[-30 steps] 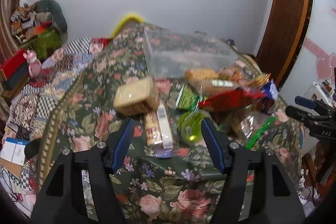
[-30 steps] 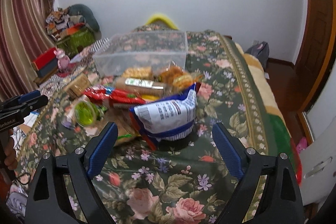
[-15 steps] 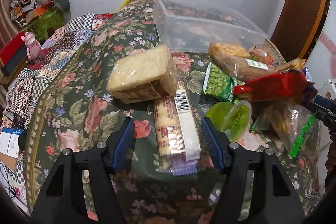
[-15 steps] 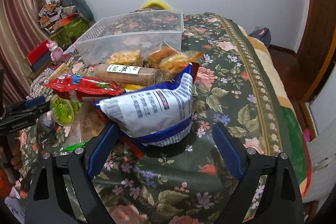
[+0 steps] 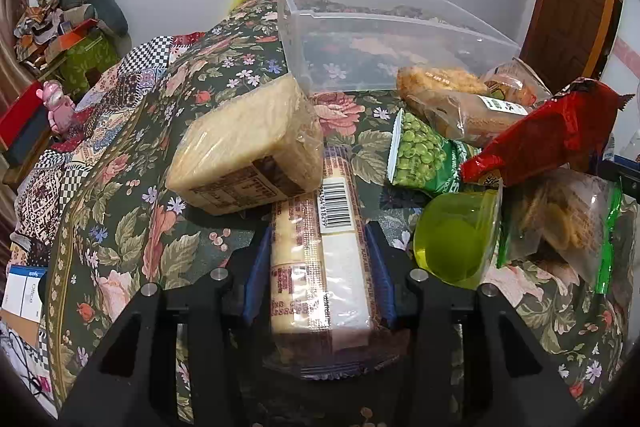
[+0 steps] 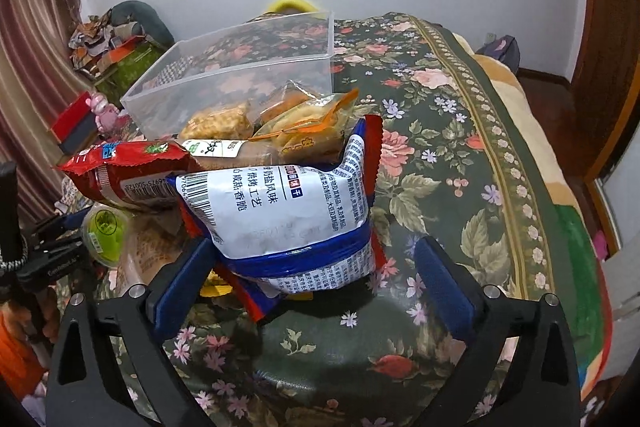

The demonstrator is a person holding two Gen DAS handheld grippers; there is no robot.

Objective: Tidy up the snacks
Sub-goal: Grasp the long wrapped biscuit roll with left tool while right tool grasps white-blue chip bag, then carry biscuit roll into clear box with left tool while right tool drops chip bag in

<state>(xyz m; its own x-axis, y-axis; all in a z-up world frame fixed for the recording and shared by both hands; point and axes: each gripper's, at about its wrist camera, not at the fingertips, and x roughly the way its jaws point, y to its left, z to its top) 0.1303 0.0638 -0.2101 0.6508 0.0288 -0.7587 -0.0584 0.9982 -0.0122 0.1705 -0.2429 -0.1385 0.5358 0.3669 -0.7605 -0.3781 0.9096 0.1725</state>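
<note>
A long cracker pack with a barcode [image 5: 320,259] lies on the floral bedspread. My left gripper [image 5: 318,247] is closing on it, and both blue pads touch its sides. A square cracker block [image 5: 244,147] leans on the pack's far end. In the right wrist view a puffy blue-and-white snack bag [image 6: 288,211] sits between the fingers of my right gripper [image 6: 314,251]. Those jaws are opening and stand clear of the bag on both sides. The clear plastic bin [image 5: 384,39] [image 6: 240,83] stands behind the snack pile with no snacks inside.
A green pea bag [image 5: 424,155], a red wrapper [image 5: 548,135], a green jelly cup [image 5: 456,239] and a zip bag of cookies [image 5: 560,219] crowd the right of the long pack. The bedspread [image 6: 440,155] drops off at its right border. Boxes and toys sit on the floor at left.
My left gripper dropped forward over the long cracker pack and its jaws narrowed onto it. My right gripper moved closer to the blue-and-white bag and its jaws widened.
</note>
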